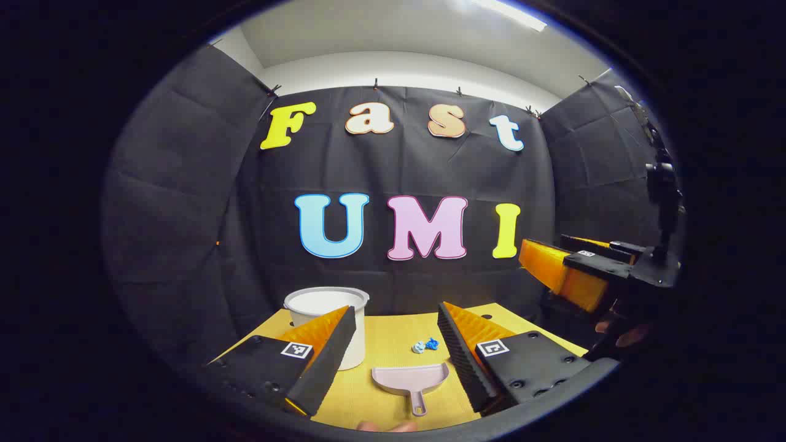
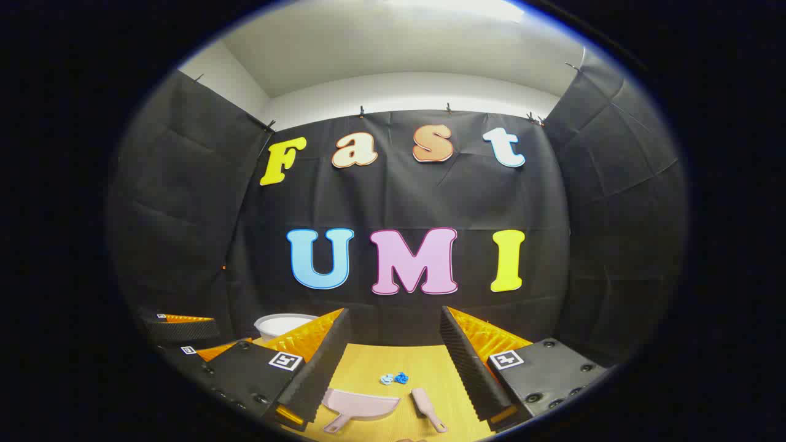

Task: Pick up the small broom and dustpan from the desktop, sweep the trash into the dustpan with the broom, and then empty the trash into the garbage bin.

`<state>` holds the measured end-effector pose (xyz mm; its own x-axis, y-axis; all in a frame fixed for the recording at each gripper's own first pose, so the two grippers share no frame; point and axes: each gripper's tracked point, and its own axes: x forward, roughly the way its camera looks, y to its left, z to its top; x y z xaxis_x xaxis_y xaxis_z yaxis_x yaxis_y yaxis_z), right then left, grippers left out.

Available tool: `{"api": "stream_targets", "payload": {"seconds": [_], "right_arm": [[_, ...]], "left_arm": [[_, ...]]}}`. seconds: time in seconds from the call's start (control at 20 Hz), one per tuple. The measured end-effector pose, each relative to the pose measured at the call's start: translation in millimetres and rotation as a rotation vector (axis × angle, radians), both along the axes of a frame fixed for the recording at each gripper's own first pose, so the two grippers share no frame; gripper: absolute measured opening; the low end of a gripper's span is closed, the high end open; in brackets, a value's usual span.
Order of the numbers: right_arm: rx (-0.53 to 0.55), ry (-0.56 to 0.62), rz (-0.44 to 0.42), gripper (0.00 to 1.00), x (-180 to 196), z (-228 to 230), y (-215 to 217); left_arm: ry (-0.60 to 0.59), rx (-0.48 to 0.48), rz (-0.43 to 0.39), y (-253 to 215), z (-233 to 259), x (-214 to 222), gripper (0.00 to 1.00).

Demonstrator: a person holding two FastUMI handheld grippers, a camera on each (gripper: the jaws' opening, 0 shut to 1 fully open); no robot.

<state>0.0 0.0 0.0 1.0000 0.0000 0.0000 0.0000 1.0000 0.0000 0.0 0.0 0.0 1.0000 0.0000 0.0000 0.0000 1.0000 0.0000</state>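
Both claws hang above the near edge of the bench (image 2: 393, 362), each with its jaws spread wide and nothing between them. The left claw (image 1: 396, 344) looks down on the dustpan (image 1: 410, 377), which lies near the front edge with its handle pointing toward us. The right claw (image 2: 393, 356) faces the small broom (image 2: 427, 408) just beside the pan. The trash (image 2: 393, 379) sits just behind them, and the garbage bin (image 1: 328, 322) stands at the far left corner. To my eye the broom lies flat and thin, so a shallow grab could skid it into the trash and scatter it.
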Motion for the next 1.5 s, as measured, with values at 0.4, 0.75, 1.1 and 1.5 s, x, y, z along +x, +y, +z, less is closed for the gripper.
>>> {"api": "stream_targets", "payload": {"seconds": [0.4,0.75,1.1,1.5], "right_arm": [[-0.027,-0.035,-0.02,0.92,-12.0,12.7,-4.5],[-0.019,-0.02,-0.017,0.92,-19.9,12.0,-7.6],[-0.019,-0.031,-0.027,0.94,-29.3,17.4,-15.6],[-0.038,-0.021,-0.019,0.92,-27.8,16.4,-9.4]], "left_arm": [[-0.008,-0.01,-0.022,-0.9,1.6,-9.7,0.8],[-0.009,-0.018,-0.021,-2.7,3.2,-18.3,0.8],[0.014,-0.041,-0.02,-2.4,-0.7,-26.4,0.8],[0.008,-0.036,-0.049,-4.5,1.6,-25.9,0.8]]}}
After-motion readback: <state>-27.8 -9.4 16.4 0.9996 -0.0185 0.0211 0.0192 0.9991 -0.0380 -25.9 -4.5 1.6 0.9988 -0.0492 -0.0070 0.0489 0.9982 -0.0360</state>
